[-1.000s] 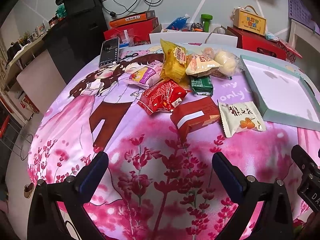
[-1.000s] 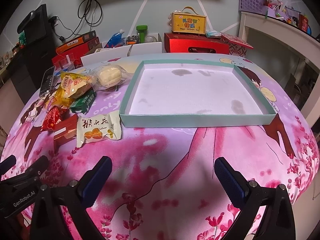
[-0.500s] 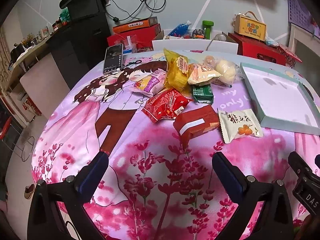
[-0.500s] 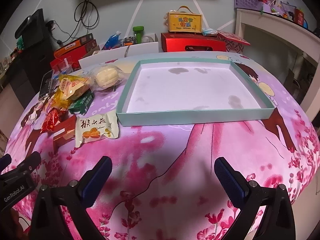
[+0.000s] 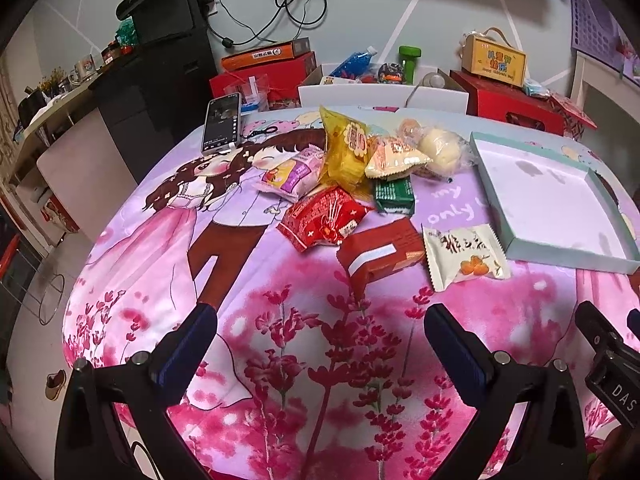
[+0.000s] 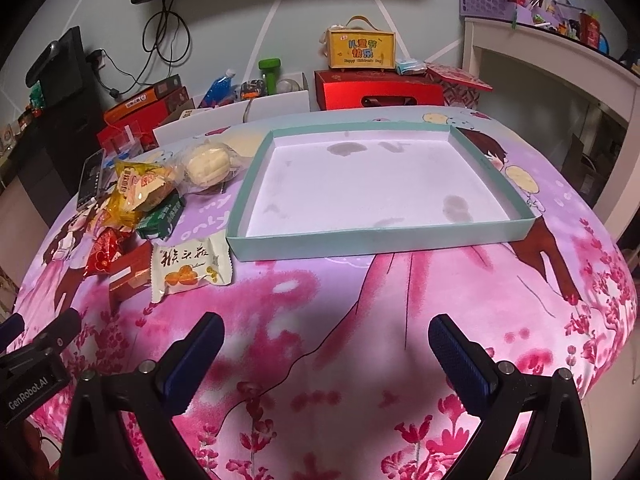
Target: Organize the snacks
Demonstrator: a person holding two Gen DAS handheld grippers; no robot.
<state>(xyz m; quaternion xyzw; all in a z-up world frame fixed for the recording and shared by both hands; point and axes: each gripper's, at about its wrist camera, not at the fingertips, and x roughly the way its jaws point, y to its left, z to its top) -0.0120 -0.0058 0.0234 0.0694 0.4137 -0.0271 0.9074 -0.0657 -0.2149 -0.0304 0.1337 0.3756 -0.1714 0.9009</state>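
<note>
snack pile [image 5: 360, 196] lies ahead of left gripper [image 5: 320, 330], apart.

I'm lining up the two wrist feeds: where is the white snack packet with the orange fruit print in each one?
Left wrist: the white packet lies right of centre, beside the red box.
Right wrist: the white packet lies left of centre, near the tray's front left corner.
Shared landmark: the teal tray, empty in both views.

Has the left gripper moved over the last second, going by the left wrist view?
Yes. The left gripper has backed away and risen: the flat red snack box sits higher and smaller against its open jaws, with more pink floral cloth showing between.
</note>
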